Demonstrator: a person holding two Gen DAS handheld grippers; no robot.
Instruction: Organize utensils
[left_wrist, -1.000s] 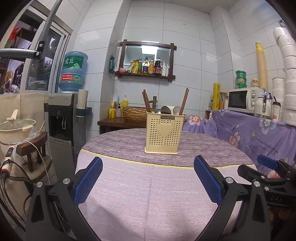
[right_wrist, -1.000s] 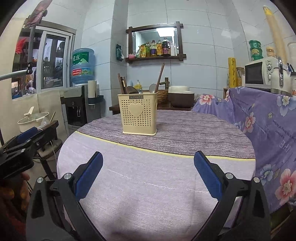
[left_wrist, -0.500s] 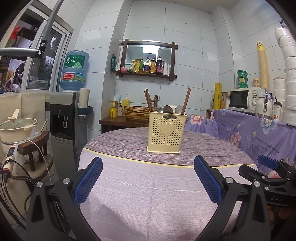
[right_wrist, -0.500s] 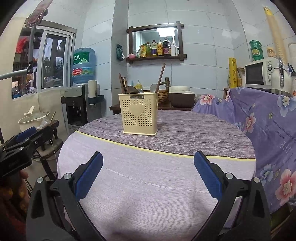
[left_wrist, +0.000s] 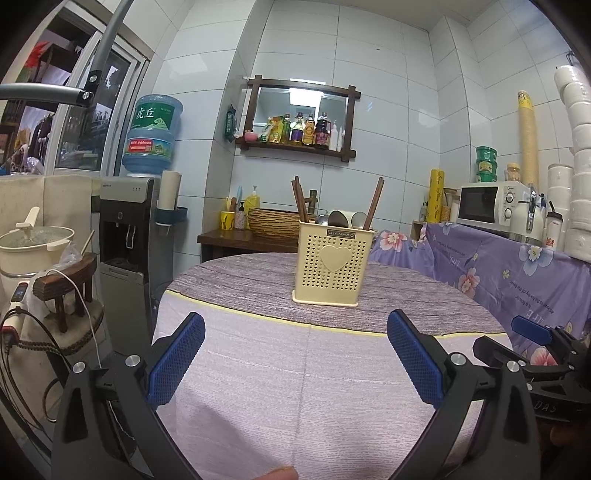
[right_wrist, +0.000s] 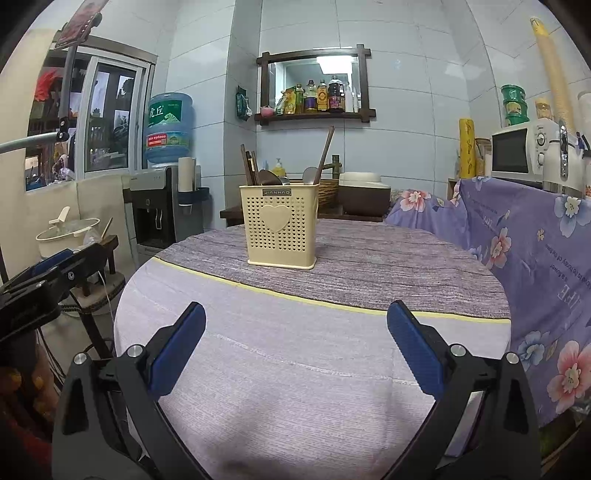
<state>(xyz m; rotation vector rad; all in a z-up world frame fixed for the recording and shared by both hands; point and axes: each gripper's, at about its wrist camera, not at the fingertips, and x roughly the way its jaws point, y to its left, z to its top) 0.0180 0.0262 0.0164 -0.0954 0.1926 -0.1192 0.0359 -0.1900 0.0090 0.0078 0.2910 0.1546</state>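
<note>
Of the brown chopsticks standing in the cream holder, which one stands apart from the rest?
The lone chopstick at the right end of the utensil holder, leaning right; the other chopsticks cluster at the left end, with spoons between.

Cream holder (left_wrist: 328, 266) (heart-perforated); striped lilac tablecloth (left_wrist: 295, 387); floral purple cover (left_wrist: 517, 269)

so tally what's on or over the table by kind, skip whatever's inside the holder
utensil holder: 1
gripper: 2, the left gripper and the right gripper, both open
total: 3
</note>
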